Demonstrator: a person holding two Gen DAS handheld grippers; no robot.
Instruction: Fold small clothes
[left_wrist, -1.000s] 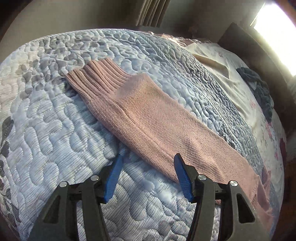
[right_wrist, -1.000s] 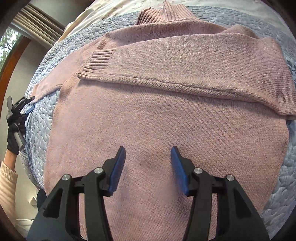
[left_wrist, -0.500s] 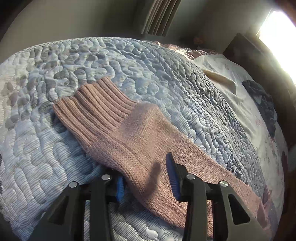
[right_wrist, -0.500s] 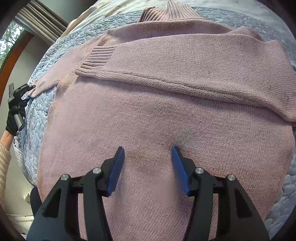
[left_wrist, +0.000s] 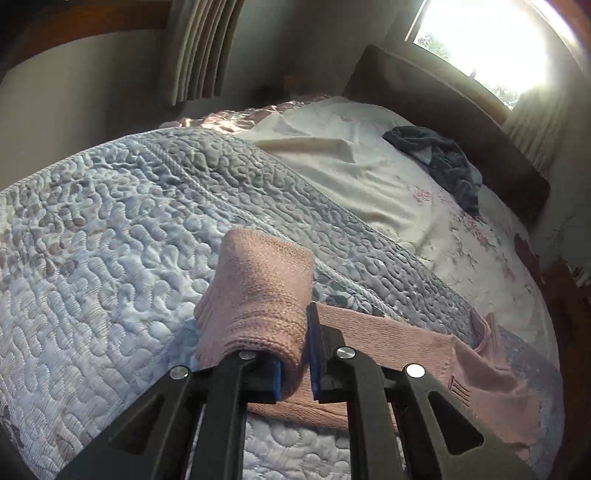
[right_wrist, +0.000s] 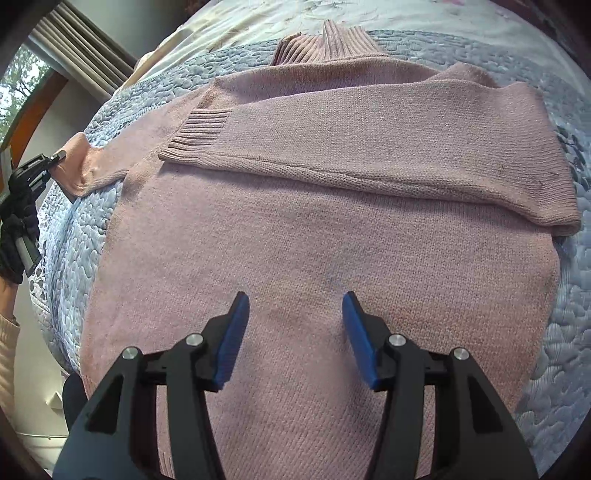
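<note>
A pink knitted sweater (right_wrist: 317, 236) lies flat on a quilted blue-grey bedspread (right_wrist: 74, 236), collar at the far end. One sleeve (right_wrist: 369, 147) is folded across the chest. My right gripper (right_wrist: 293, 317) hovers open over the lower body of the sweater, nothing between its fingers. The other sleeve (left_wrist: 258, 295) is lifted off the quilt, and my left gripper (left_wrist: 295, 354) is shut on it near the cuff. In the right wrist view the left gripper (right_wrist: 44, 166) shows at the far left edge, pinching that raised sleeve end (right_wrist: 79, 166).
A cream sheet (left_wrist: 351, 177) covers the far part of the bed, with a dark crumpled garment (left_wrist: 443, 166) on it by the headboard (left_wrist: 461, 122). Curtains (left_wrist: 199, 51) and a bright window (left_wrist: 491, 33) stand behind. The person's gloved hand (right_wrist: 14, 236) holds the left gripper.
My left gripper closed on the outstretched sleeve near its cuff and raised it off the quilt. The right gripper stayed open, drifting slightly over the sweater's body.
</note>
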